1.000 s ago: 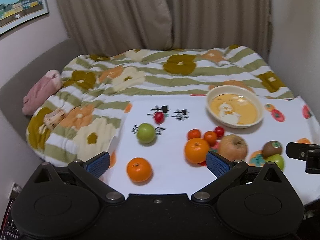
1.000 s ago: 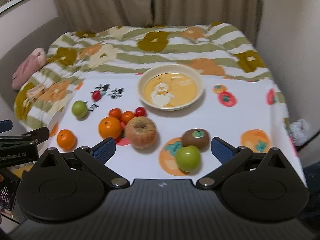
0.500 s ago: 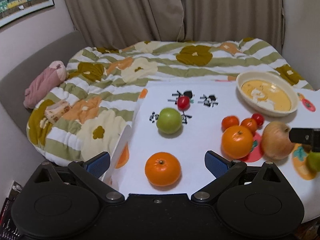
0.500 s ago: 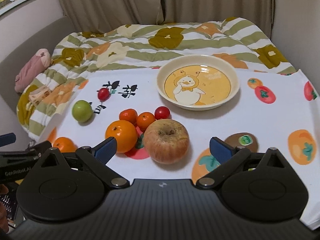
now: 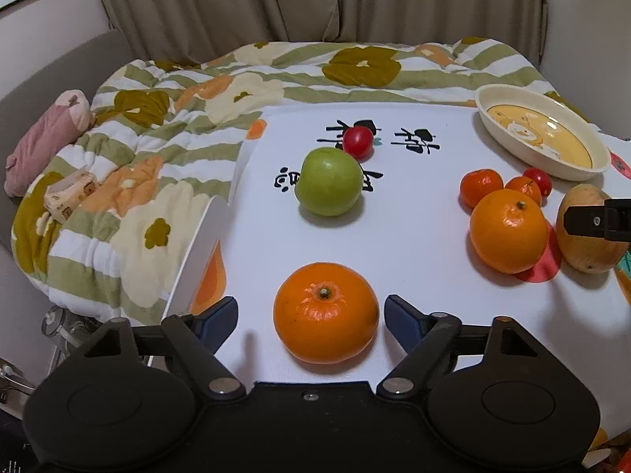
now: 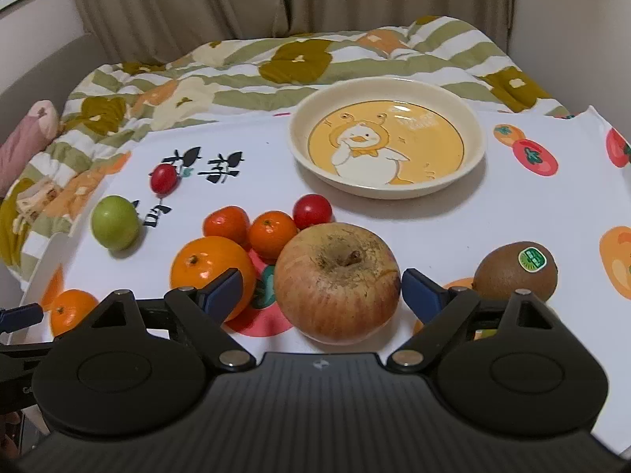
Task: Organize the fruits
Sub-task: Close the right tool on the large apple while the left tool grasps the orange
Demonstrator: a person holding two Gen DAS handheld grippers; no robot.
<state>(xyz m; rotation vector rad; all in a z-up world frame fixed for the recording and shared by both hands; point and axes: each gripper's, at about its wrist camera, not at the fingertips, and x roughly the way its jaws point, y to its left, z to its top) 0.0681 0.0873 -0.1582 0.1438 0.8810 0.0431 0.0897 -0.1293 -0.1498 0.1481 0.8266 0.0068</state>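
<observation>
On the table, both tongs have dropped closer, left tongs [image 5: 311, 317] narrowing around an orange [image 5: 325, 312], right tongs [image 6: 320, 291] apart.

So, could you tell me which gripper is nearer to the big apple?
Right. The right gripper has its open jaws on either side of the apple; the left gripper straddles an orange further left.

Light: dim, warm — soft shadows | Focus: sharp | Edges: fisheye-bowed, dark corners
</observation>
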